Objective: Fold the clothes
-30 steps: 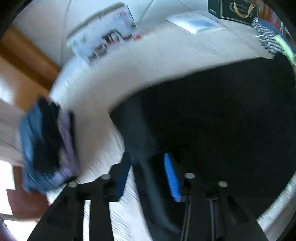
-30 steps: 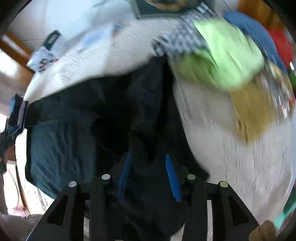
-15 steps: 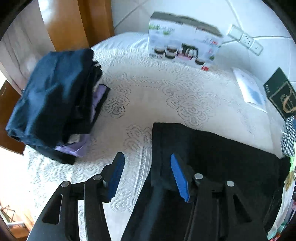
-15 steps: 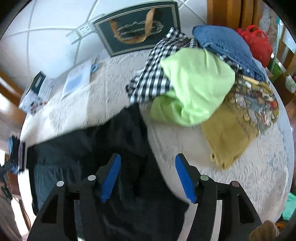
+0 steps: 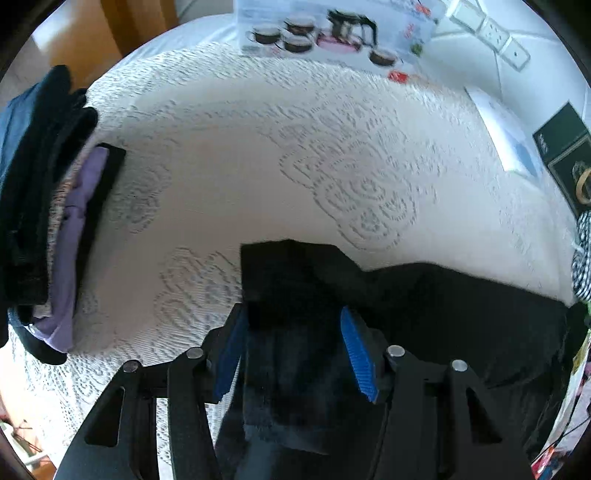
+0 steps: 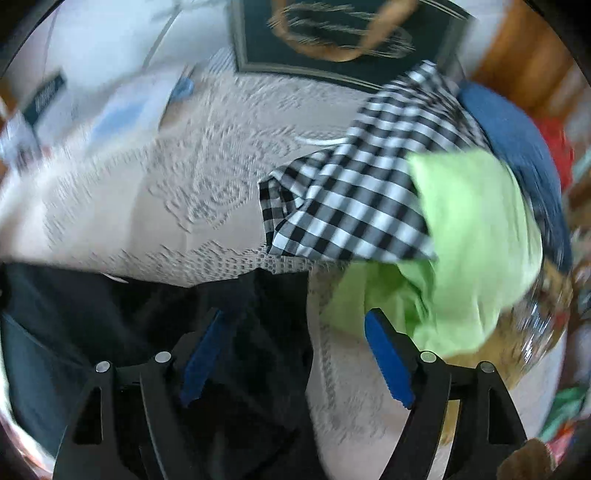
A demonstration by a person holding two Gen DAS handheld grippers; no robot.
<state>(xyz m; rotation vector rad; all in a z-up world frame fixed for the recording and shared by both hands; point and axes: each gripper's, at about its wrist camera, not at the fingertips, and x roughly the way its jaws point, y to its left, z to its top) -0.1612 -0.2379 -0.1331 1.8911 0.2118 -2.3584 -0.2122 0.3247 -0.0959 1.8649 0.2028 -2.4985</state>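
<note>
The white lace-patterned tablecloth [image 5: 332,155] offers its widest bare area at the centre of the left wrist view, running from 9 o'clock round to 2 o'clock; that area is bounded at 9 o'clock by a stack of folded clothes [image 5: 48,221] in dark blue, black and lilac, at 12 o'clock by a printed tea-set box [image 5: 332,26] against the wall, and at 2 o'clock by a flat white leaflet [image 5: 509,136]. The dark garment [image 5: 443,302], soft, matte and near-black, lies across the lower half of that view from 6 o'clock to 3 o'clock, with one squared corner lifted toward the centre. In the right wrist view the bare cloth narrows to a strip at 6 o'clock beside the garment's right edge. A heap of unfolded items fills 1 to 4 o'clock there: a black-and-white checked fabric [image 6: 369,199], a bright green garment [image 6: 472,236] overlapping it, and a blue one [image 6: 517,147] behind. The left gripper [image 5: 291,350] has just been closing; its blue ribbed pads stand partly apart with the garment's corner between them, the left pad at the fabric edge, firm clamping not confirmed. The right gripper [image 6: 295,362] has just been opening; its pads stand wide apart, straddling the garment's edge and bare cloth, gripping nothing.
</note>
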